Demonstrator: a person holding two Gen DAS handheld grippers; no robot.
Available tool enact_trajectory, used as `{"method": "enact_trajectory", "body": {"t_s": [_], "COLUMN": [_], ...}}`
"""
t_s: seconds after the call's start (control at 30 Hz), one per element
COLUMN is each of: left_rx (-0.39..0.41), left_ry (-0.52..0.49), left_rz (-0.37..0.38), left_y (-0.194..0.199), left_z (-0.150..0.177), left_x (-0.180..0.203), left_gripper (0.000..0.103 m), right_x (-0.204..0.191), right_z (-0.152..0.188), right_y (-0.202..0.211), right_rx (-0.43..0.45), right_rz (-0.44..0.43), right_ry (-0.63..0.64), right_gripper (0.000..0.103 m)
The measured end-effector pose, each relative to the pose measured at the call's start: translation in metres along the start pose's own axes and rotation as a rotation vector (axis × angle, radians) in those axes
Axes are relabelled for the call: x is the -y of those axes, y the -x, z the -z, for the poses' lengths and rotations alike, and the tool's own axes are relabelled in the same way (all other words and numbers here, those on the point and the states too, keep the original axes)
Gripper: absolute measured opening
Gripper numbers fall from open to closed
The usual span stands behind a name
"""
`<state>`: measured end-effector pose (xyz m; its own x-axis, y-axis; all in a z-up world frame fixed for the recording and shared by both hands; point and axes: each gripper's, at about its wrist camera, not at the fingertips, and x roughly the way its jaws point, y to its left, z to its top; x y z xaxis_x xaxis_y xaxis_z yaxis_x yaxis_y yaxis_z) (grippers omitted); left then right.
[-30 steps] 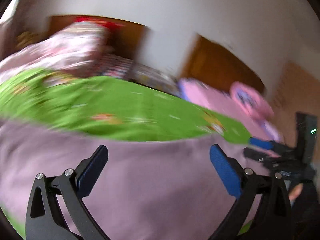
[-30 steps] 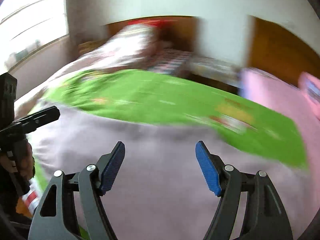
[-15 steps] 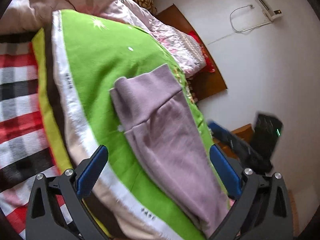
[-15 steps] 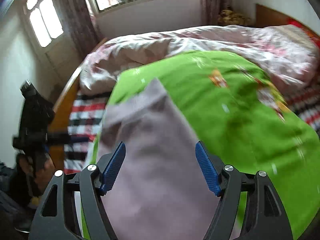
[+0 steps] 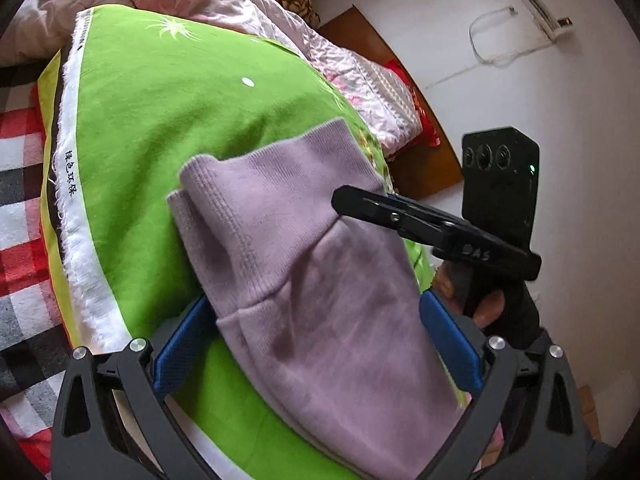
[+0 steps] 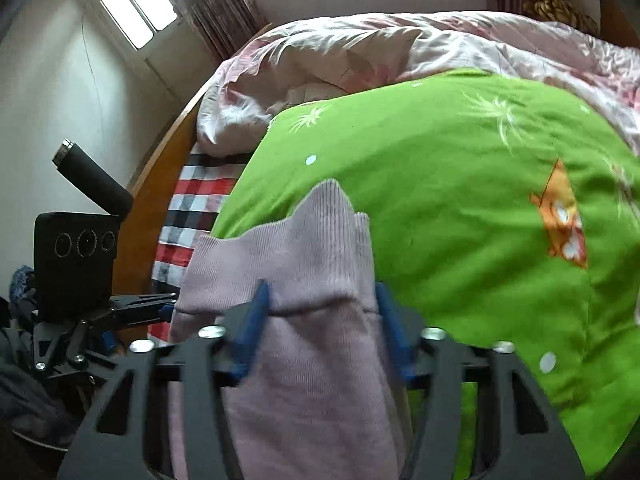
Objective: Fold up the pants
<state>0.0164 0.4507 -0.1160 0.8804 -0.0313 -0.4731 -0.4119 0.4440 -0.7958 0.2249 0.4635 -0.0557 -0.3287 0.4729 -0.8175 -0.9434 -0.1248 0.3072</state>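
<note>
- My left gripper (image 5: 316, 344) points forward and somewhat down over the bed. Its two blue pads stand wide apart, one on each side of the lilac pants (image 5: 304, 264), and they do not press the cloth.
- My right gripper (image 6: 320, 320) points down more steeply. Its jaws have just been closing, and the ribbed end of the pants (image 6: 304, 264) lies between the two blue pads. The pads are blurred, so I cannot tell if they already pinch the cloth.
- In the left view I see the right gripper (image 5: 352, 204) from the side, with its narrow tip over the far edge of the pants, and a hand (image 5: 472, 300) around its handle.
- I count one pair of pants. It lies flat on one green cloth (image 5: 168, 128), which is spread on the bed.
- Behind the green cloth there is one pink flowered quilt (image 6: 360, 52), in a heap.
- Beside the green cloth, one red, white and black checked sheet (image 5: 20, 208) shows.
</note>
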Motion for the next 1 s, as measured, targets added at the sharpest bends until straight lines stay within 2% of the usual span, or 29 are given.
{"method": "enact_trajectory", "body": {"t_s": [0.03, 0.13, 0.23, 0.3, 0.53, 0.6, 0.63, 0.67, 0.77, 0.83, 0.93, 1.0], "left_rx": [0.007, 0.014, 0.031, 0.037, 0.016, 0.035, 0.028, 0.023, 0.045, 0.057, 0.056, 0.054], "left_ry": [0.012, 0.020, 0.000, -0.005, 0.002, -0.045, -0.092, -0.117, -0.164, -0.213, -0.254, -0.256], "left_rz": [0.006, 0.002, -0.031, -0.039, 0.003, -0.029, -0.091, -0.121, -0.130, -0.169, -0.226, -0.235], "left_y": [0.001, 0.003, 0.010, 0.013, -0.002, -0.003, -0.007, -0.009, -0.006, -0.006, -0.010, -0.011], "left_z": [0.000, -0.001, 0.001, 0.000, -0.018, -0.020, -0.020, -0.020, -0.018, -0.015, -0.014, -0.016], "left_x": [-0.002, -0.003, 0.000, -0.002, -0.009, -0.003, 0.002, 0.004, 0.009, 0.016, 0.022, 0.021], "left_gripper": [0.101, 0.101, 0.101, 0.101, 0.100, 0.075, 0.045, 0.038, 0.027, 0.025, 0.025, 0.025], "right_x": [-0.003, -0.014, -0.027, -0.034, -0.023, -0.018, -0.015, -0.013, -0.009, -0.006, -0.004, -0.004], "right_z": [0.001, 0.004, 0.010, 0.011, 0.015, 0.017, 0.018, 0.019, 0.020, 0.019, 0.014, 0.011], "right_y": [0.002, 0.016, 0.040, 0.052, 0.049, 0.044, 0.042, 0.041, 0.037, 0.032, 0.021, 0.023], "right_rx": [0.012, 0.079, 0.182, 0.218, 0.240, 0.241, 0.243, 0.243, 0.238, 0.223, 0.172, 0.175], "right_rz": [0.028, 0.073, 0.047, 0.017, -0.011, -0.012, -0.012, -0.015, -0.002, 0.032, 0.136, 0.218], "right_ry": [0.012, 0.043, 0.047, 0.065, 0.014, -0.011, -0.024, -0.033, -0.048, -0.054, -0.084, -0.110], "right_gripper": [0.026, 0.023, 0.023, 0.023, 0.023, 0.023, 0.023, 0.023, 0.024, 0.025, 0.029, 0.029]}}
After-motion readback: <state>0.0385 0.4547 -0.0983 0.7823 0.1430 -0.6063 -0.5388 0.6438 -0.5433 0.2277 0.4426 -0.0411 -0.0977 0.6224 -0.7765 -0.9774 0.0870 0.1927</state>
